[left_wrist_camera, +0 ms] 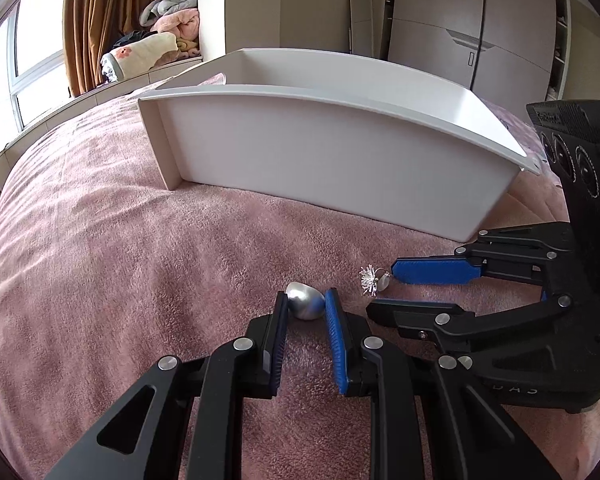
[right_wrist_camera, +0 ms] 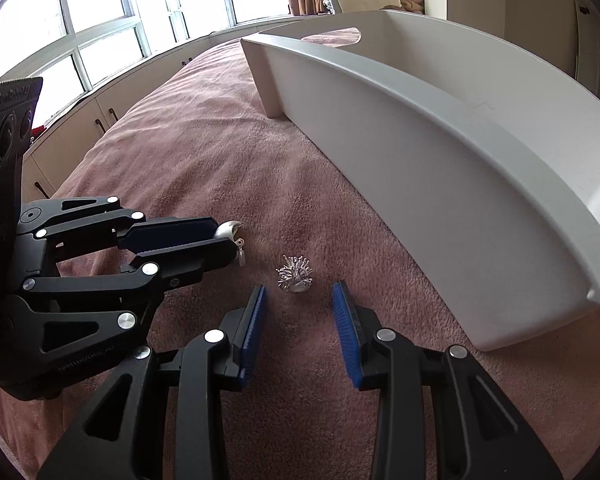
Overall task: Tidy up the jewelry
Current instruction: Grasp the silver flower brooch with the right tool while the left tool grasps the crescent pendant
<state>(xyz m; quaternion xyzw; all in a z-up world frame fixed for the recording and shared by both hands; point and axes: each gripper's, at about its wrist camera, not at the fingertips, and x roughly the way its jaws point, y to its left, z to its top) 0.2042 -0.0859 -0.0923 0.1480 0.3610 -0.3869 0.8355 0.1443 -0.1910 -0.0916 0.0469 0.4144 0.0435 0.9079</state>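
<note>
A smooth silver drop-shaped earring point(left_wrist_camera: 305, 300) sits between the fingertips of my left gripper point(left_wrist_camera: 305, 302), whose jaws are closed on it; in the right wrist view it sticks out past the left gripper's tips point(right_wrist_camera: 229, 230). A spiky silver brooch-like piece point(left_wrist_camera: 369, 279) lies on the pink blanket just ahead of my right gripper point(right_wrist_camera: 299, 289), which is open around empty space, the piece point(right_wrist_camera: 295, 274) a little beyond its fingertips. The white storage box point(left_wrist_camera: 332, 168) stands behind both.
The pink plush blanket point(left_wrist_camera: 100, 260) covers the bed. The white box's long wall point(right_wrist_camera: 440, 184) runs along the right. Windows and low cabinets point(right_wrist_camera: 100, 112) lie beyond the bed's far edge. Folded bedding point(left_wrist_camera: 152, 48) is piled at the back.
</note>
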